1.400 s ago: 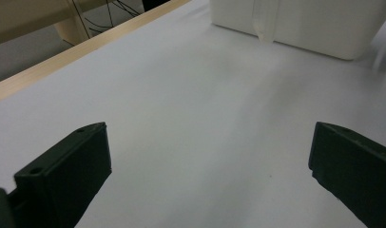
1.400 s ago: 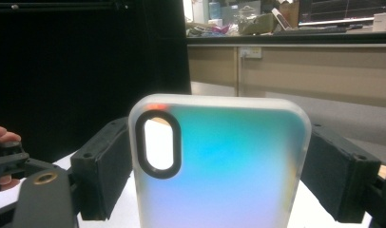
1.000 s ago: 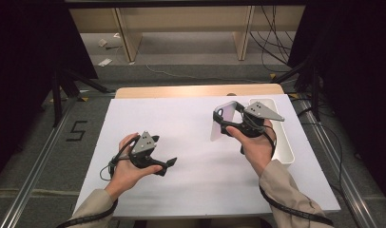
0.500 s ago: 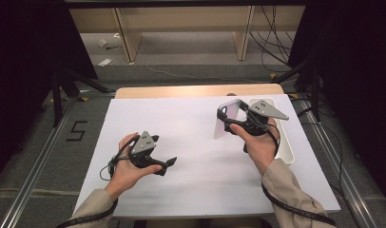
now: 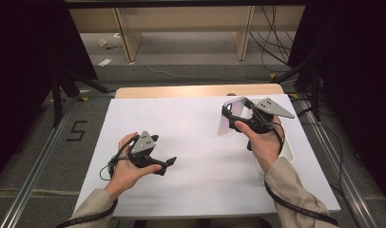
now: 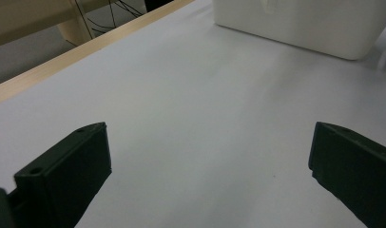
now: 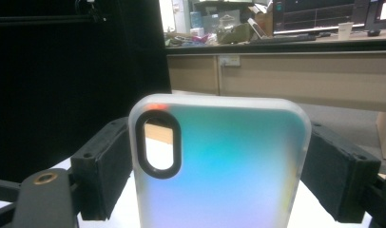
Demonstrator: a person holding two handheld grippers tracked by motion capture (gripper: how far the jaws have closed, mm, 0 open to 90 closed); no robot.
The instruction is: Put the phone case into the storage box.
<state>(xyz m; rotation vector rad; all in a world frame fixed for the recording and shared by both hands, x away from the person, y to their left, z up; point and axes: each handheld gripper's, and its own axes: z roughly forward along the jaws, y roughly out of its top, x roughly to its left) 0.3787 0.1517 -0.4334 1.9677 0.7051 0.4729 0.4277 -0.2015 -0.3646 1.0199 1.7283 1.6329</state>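
Note:
A translucent phone case (image 7: 219, 166) with a black-rimmed camera cut-out stands upright between the two black jaws in the right gripper view, gripped by its long edges. In the high view my right gripper (image 5: 236, 111) holds this phone case (image 5: 229, 121) above the white table top (image 5: 196, 142), right of centre. My left gripper (image 5: 169, 164) rests low over the table at the front left, its jaws wide apart. In the left gripper view nothing lies between those jaws, only bare white surface (image 6: 205, 118).
A white tray (image 5: 288, 149) sits at the table's right side, partly hidden by my right hand; this white tray (image 6: 300, 23) shows beyond the left jaws. Cables trail from both grippers. A wooden edge (image 5: 200, 90) runs along the far side of the table.
My right hand has drifted slightly to the right and away from me with the phone case. The left hand has stayed put.

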